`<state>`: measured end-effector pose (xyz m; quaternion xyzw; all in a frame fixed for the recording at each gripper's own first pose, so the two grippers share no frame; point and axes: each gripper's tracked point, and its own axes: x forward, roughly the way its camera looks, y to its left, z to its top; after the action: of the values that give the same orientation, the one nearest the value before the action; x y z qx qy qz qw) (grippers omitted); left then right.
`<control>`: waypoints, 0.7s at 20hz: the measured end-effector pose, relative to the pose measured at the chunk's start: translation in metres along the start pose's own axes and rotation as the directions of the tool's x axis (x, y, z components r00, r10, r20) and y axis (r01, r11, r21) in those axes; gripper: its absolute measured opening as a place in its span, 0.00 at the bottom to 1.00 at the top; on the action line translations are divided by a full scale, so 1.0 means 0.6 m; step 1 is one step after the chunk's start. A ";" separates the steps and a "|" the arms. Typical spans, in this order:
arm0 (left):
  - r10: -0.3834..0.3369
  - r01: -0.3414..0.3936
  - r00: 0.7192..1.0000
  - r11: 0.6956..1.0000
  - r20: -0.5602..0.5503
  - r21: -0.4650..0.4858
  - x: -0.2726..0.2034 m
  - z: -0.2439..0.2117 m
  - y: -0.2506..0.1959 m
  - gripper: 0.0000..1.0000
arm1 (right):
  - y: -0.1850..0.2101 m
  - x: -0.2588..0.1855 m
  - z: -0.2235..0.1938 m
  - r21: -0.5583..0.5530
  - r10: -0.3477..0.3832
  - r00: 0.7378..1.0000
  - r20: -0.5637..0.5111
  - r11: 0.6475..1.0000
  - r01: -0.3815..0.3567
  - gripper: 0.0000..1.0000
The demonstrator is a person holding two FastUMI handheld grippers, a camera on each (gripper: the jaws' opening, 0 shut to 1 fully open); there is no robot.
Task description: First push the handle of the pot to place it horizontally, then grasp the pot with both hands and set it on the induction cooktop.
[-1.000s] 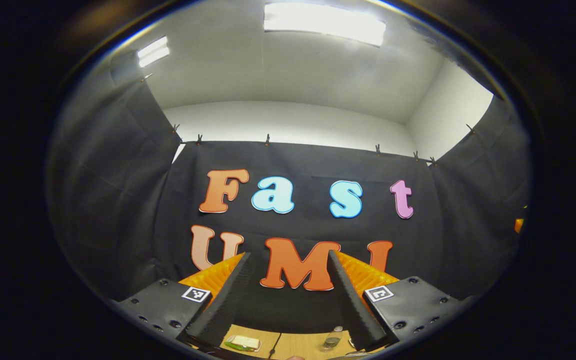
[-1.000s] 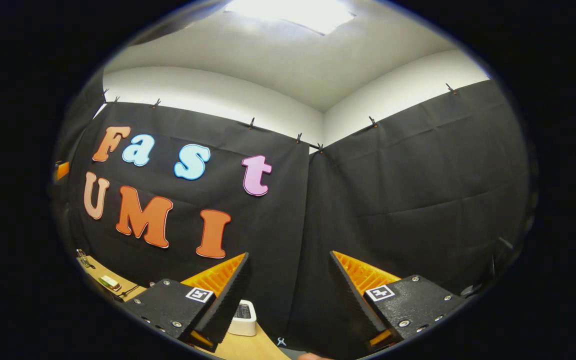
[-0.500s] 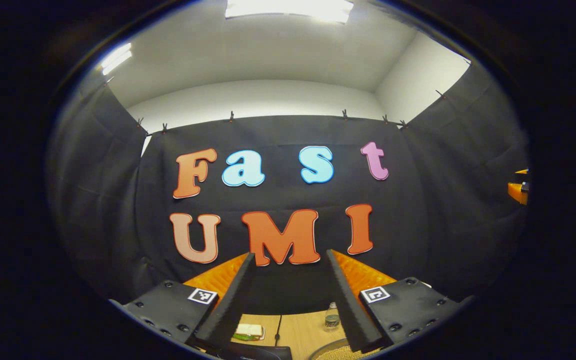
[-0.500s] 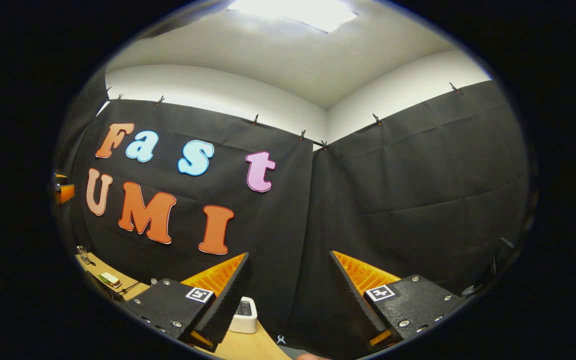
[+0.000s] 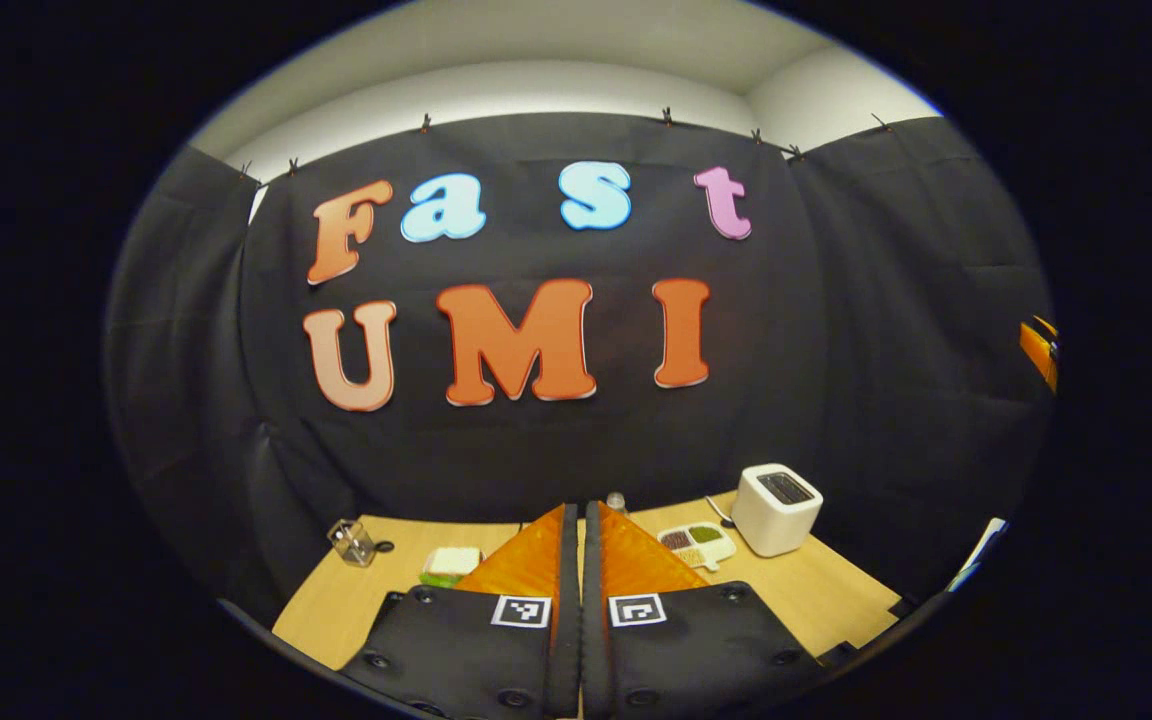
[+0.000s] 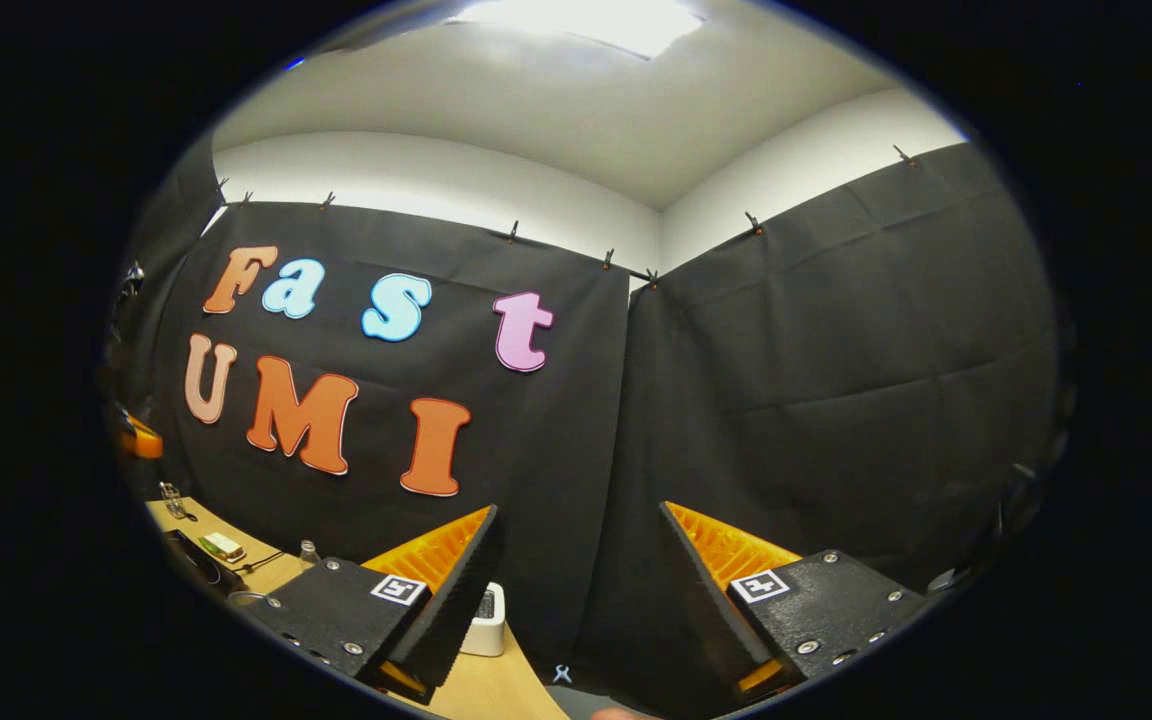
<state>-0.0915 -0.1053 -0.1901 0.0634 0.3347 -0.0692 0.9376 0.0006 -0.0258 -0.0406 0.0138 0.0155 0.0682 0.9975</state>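
Note:
In the left gripper view my left gripper (image 5: 580,508) is shut, its two orange-backed fingers (image 5: 526,560) pressed together with nothing between them, pointing over the wooden table (image 5: 336,610). In the right gripper view my right gripper (image 6: 576,530) stands open and empty, aimed at the booth's corner above the table's right end. At the left rim of that view a dark flat slab with a cable (image 6: 194,560) lies on the table; I cannot tell whether it is the cooktop. An orange part of the other gripper shows at the edge (image 5: 1036,350) (image 6: 141,440).
A white toaster (image 5: 778,508) (image 6: 484,622) stands at the table's back right. Beside it lies a compartment dish (image 5: 698,540). A small bottle (image 5: 616,500), a white and green pack (image 5: 451,562) and a glass jar (image 5: 351,543) sit along the back.
My left gripper has gone from open to shut and tipped downward, so the tabletop with toaster and dish came into view. The right gripper has hardly moved.

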 end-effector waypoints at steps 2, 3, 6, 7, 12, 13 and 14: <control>0.009 -0.009 0.995 1.000 -0.094 -0.003 -0.012 -0.049 -0.020 0.07 | -0.008 0.003 -0.014 0.005 0.030 1.000 -0.007 1.000 -0.030 0.95; 0.012 -0.014 0.990 1.000 -0.140 -0.013 -0.017 -0.075 -0.030 0.07 | -0.012 0.002 -0.022 0.006 0.042 0.999 -0.013 0.999 -0.042 0.95; -0.022 -0.003 0.955 0.997 -0.296 -0.083 -0.033 -0.161 -0.068 0.05 | -0.026 0.000 -0.045 0.021 0.071 0.997 -0.041 0.997 -0.070 0.95; -0.035 -0.004 0.936 0.994 -0.350 -0.109 -0.038 -0.193 -0.081 0.07 | -0.031 -0.005 -0.052 0.029 0.076 0.996 -0.048 0.997 -0.075 0.95; -0.096 -0.037 0.803 0.977 -0.589 -0.209 -0.052 -0.342 -0.120 0.08 | -0.067 -0.027 -0.079 0.042 0.048 0.995 -0.087 0.998 -0.045 0.97; -0.104 -0.049 0.772 0.974 -0.627 -0.221 -0.053 -0.365 -0.124 0.08 | -0.073 -0.032 -0.082 0.038 0.043 0.995 -0.093 0.998 -0.040 0.95; -0.116 -0.062 0.740 0.969 -0.663 -0.239 -0.055 -0.398 -0.135 0.08 | -0.079 -0.036 -0.085 0.034 0.036 0.994 -0.101 0.999 -0.032 0.95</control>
<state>-0.2786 -0.1423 -0.3583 -0.0372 0.6570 -0.0134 0.7529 -0.0157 -0.0744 -0.0921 0.0265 0.0672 0.0855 0.9937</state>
